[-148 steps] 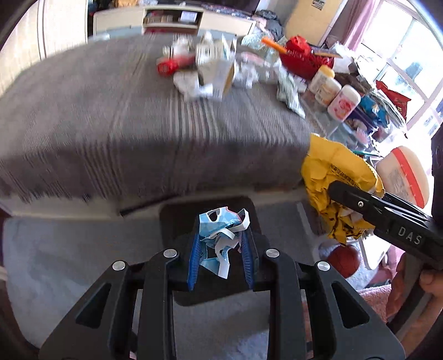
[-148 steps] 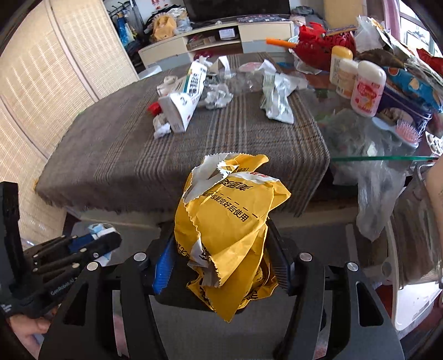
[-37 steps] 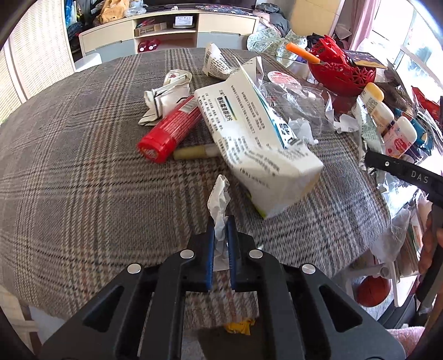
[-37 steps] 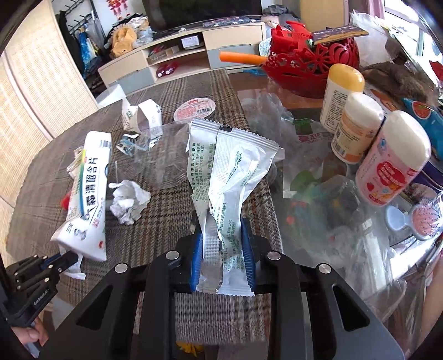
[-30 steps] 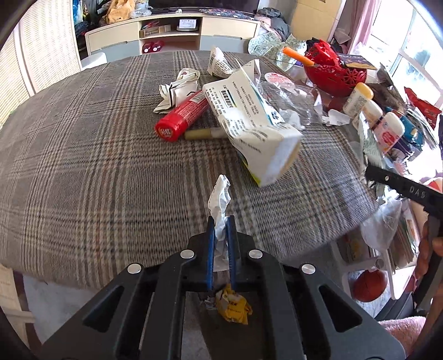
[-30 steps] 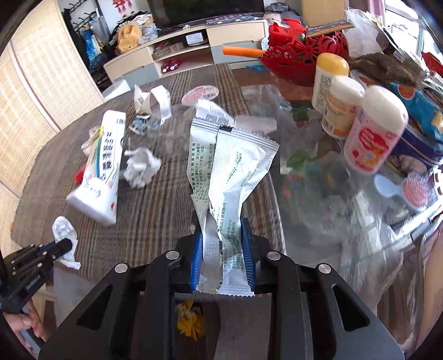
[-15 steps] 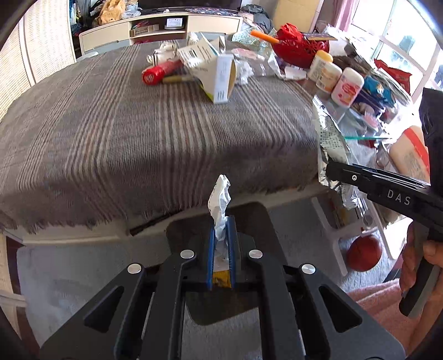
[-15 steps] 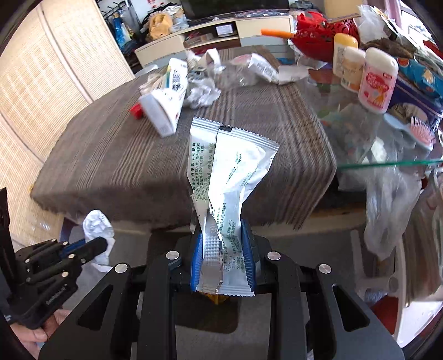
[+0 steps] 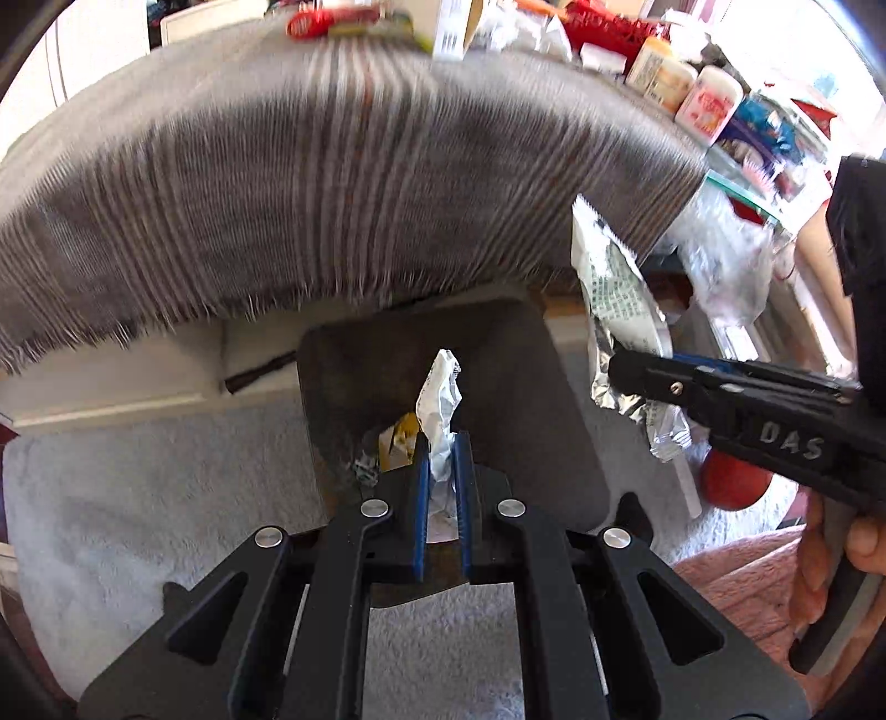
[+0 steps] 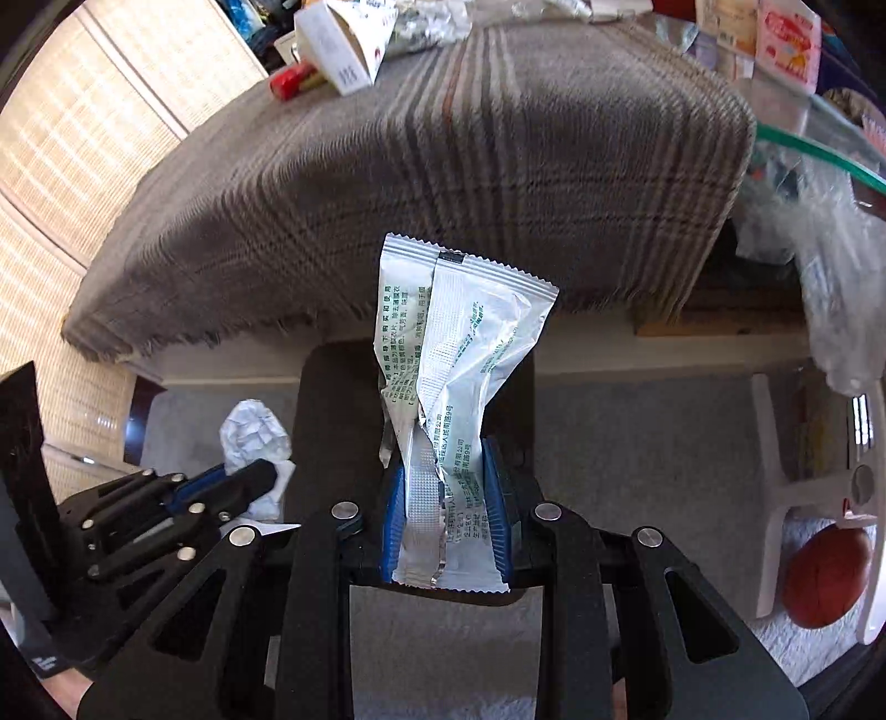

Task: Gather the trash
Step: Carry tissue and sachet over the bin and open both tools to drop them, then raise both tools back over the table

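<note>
Trash: left claw (image 9: 442,471) clamps crumpled paper (image 9: 440,399) | right claw (image 10: 446,520) clamps foil wrapper (image 10: 459,343) | both over dark bin (image 9: 526,387)

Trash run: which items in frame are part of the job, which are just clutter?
Job:
- crumpled white paper in left tongs
- silver sachet wrapper in right tongs
- dark bin below
- red tube, torn carton on the tablecloth

Clutter:
- white bottles
- ball
</note>
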Demonstrator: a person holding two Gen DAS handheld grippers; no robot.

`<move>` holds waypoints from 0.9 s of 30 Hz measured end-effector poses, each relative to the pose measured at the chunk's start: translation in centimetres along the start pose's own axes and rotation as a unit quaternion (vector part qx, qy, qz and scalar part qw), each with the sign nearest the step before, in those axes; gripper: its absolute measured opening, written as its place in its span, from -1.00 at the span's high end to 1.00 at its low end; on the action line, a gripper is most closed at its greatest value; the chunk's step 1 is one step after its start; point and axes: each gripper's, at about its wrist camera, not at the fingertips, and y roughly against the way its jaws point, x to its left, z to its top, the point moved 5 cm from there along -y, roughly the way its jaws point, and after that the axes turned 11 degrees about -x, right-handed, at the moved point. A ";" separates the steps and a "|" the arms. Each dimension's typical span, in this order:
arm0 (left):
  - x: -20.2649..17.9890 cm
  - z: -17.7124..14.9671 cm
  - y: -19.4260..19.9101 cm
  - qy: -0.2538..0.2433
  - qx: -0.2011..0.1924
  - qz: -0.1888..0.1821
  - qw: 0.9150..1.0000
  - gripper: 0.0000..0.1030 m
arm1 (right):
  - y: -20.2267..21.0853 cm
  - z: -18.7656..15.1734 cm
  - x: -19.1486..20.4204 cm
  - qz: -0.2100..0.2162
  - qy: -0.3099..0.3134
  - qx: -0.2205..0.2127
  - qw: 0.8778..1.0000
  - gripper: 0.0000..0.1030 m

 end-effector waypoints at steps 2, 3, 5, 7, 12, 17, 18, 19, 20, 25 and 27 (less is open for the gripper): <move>0.2 -0.6 -0.8 0.005 0.007 -0.003 1.000 0.86 | -0.7 -0.5 0.1 -0.001 0.002 0.007 1.000 0.47; 0.3 -0.9 -1.3 0.009 0.012 -0.005 1.000 0.86 | -1.1 -0.7 0.2 0.000 0.001 0.010 1.000 0.47; 0.4 -1.2 -2.1 0.014 0.019 -0.010 1.000 0.86 | -1.8 -1.0 0.2 0.002 -0.002 0.018 1.000 0.47; 0.5 -1.4 -2.8 0.014 0.027 -0.013 0.999 0.86 | -2.4 -1.2 0.3 0.005 -0.005 0.025 1.000 0.44; 0.7 -1.8 -3.7 0.017 0.042 -0.020 0.999 0.80 | -3.2 -1.2 0.3 0.011 -0.012 0.034 0.999 0.36; 1.2 -1.5 -4.2 0.021 0.047 -0.017 0.999 0.54 | -3.7 -1.1 0.3 0.013 -0.015 0.037 0.999 0.06; 1.3 -1.4 -4.1 0.021 0.046 -0.015 0.999 0.44 | -3.7 -1.0 0.4 0.012 -0.013 0.036 0.999 0.06; 1.4 -1.3 -4.0 0.021 0.044 -0.014 0.999 0.36 | -3.7 -1.0 0.3 0.011 -0.013 0.034 0.999 0.04; 1.4 -1.2 -3.9 0.020 0.041 -0.013 0.999 0.20 | -3.9 -0.9 0.8 0.009 -0.012 0.033 0.999 0.01; 1.8 -0.7 -2.7 0.019 0.022 -0.009 1.000 -0.34 | -2.6 -0.2 -0.4 -0.012 -0.014 0.010 1.000 -0.47; 1.9 -0.5 -2.0 0.016 0.016 -0.005 1.000 -0.49 | -1.7 0.2 -1.0 -0.027 -0.016 -0.003 1.000 -0.82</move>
